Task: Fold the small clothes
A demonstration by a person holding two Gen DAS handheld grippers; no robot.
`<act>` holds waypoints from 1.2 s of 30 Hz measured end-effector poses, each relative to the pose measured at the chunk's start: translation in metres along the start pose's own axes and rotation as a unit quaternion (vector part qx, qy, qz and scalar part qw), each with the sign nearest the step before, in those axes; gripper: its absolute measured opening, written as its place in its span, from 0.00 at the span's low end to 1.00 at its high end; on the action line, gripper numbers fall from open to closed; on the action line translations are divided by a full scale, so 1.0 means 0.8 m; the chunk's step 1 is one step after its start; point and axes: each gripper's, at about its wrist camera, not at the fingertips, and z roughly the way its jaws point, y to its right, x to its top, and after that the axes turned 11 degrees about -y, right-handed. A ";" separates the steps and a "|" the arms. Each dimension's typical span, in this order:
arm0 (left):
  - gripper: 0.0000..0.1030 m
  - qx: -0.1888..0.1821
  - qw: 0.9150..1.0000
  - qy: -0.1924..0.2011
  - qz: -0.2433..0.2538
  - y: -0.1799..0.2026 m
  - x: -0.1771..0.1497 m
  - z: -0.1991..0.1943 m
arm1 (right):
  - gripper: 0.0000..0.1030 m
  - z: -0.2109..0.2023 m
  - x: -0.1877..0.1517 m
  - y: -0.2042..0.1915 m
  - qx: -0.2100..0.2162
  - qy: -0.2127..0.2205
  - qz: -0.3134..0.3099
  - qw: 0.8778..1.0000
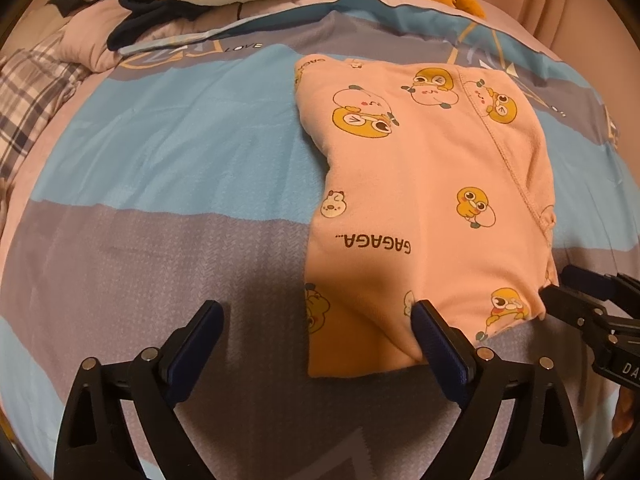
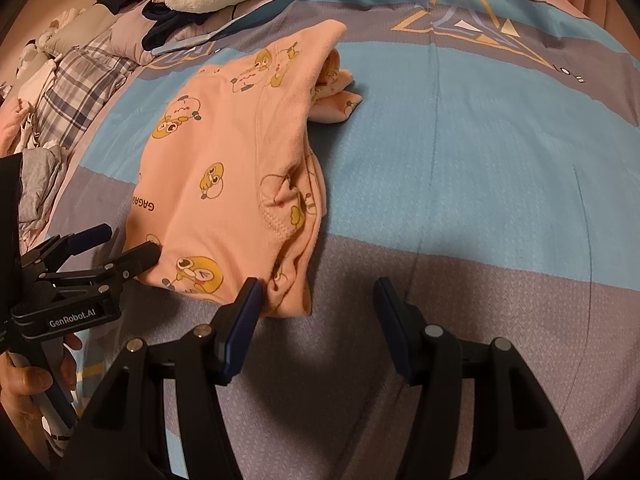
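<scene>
Blue-and-grey bedding point(image 1: 160, 128) is spread beneath one folded pink garment point(image 1: 420, 184). Two grippers are angled steeply downward at its near edge: left gripper point(image 1: 316, 344) spread wide, right gripper point(image 2: 316, 320) parted, nothing clamped.

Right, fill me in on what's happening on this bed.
A person is folding a pink printed garment on the striped bedspread with two hand-held grippers. The garment lies folded into a long shape. The left gripper and right gripper are both open at its near edge, holding nothing. Other clothes are piled at the side.
</scene>
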 end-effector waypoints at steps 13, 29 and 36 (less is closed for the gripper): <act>0.92 0.014 1.000 0.010 -0.002 0.005 -0.009 -0.008 | 0.58 -0.006 -0.009 0.002 -0.001 0.000 0.002 1.000; 0.92 0.025 0.999 0.031 -0.012 -0.001 -0.032 -0.031 | 0.62 -0.038 -0.034 -0.027 0.014 0.034 -0.025 0.999; 0.99 0.019 0.998 0.049 -0.028 -0.006 -0.044 -0.057 | 0.76 -0.064 -0.044 -0.046 0.010 0.073 -0.047 0.996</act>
